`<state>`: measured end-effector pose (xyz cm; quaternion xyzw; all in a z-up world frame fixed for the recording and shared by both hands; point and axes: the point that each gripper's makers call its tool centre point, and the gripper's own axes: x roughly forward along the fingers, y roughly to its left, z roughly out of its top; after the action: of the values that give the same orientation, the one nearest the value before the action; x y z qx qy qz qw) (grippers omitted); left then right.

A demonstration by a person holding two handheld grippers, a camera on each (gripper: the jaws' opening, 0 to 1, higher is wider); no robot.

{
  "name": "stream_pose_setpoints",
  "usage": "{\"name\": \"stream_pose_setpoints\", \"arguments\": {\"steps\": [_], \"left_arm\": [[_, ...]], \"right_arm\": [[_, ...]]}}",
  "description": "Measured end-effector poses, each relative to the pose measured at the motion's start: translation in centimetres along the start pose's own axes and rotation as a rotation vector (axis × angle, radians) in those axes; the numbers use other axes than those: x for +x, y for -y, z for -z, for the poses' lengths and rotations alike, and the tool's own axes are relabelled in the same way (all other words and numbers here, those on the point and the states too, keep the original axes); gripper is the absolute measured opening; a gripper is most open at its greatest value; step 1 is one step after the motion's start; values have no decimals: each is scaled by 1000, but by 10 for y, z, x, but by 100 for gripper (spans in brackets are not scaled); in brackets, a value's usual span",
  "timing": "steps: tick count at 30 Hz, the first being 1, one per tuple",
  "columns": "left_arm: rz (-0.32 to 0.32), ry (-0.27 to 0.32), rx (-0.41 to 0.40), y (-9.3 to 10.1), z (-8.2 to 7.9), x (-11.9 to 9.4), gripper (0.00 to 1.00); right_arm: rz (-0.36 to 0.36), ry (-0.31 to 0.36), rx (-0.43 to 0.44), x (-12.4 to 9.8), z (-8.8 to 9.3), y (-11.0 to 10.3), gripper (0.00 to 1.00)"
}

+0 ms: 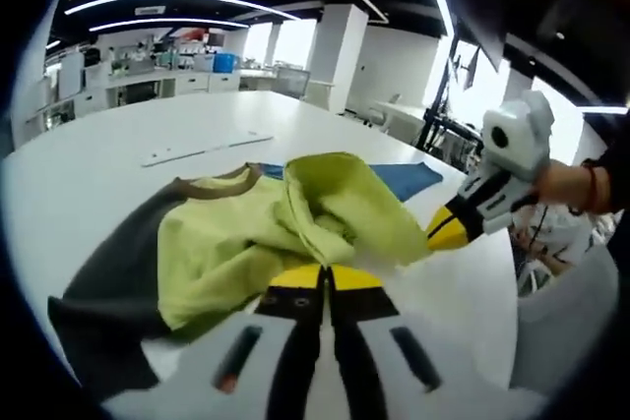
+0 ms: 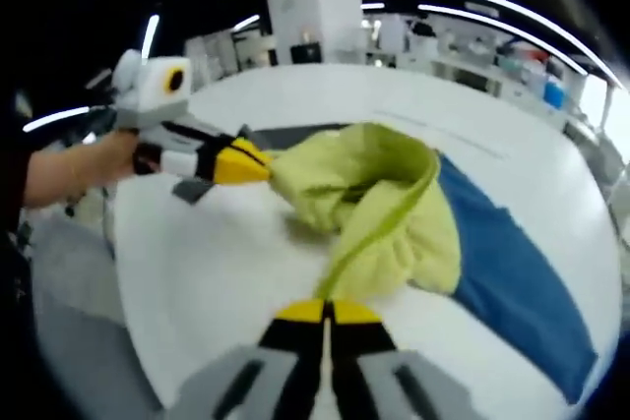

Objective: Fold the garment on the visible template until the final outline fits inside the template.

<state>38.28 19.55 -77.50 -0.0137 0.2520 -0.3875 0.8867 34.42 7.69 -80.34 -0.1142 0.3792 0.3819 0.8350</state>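
Both jaws pinch the yellow-green garment [image 1: 295, 223]: your left gripper [image 1: 325, 277] and right gripper [image 2: 325, 312] lift its edge off the white table [image 2: 236, 253], carrying the fold over the blue template [image 2: 512, 272].

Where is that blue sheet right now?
The blue template lies flat on the white table, partly under the yellow-green garment; in the left gripper view it peeks out behind the bunched cloth.

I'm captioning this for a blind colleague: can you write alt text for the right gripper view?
Both grippers, jaws closed, pinch a yellow-green garment lifted in folds over a white table: the right gripper from below, the left gripper, held by a hand, from the left. A blue template lies beneath, to the right.
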Motion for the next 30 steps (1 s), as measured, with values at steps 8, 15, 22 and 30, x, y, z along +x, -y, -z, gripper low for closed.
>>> {"name": "stream_pose_setpoints", "arguments": {"steps": [8,15,22,30], "left_arm": [[-30,3,30,6,-4,-30,0],[-52,13,42,9,-6,-54,0],[-60,-2,49,18,-7,-70,0],[-68,-61,92,31,4,-91,0]], "right_arm": [[9,10,-11,-21,3,3,0],[33,15,-21,-40,8,9,0],[47,10,-52,-60,14,11,0],[42,4,-62,-75,23,3,0]]}}
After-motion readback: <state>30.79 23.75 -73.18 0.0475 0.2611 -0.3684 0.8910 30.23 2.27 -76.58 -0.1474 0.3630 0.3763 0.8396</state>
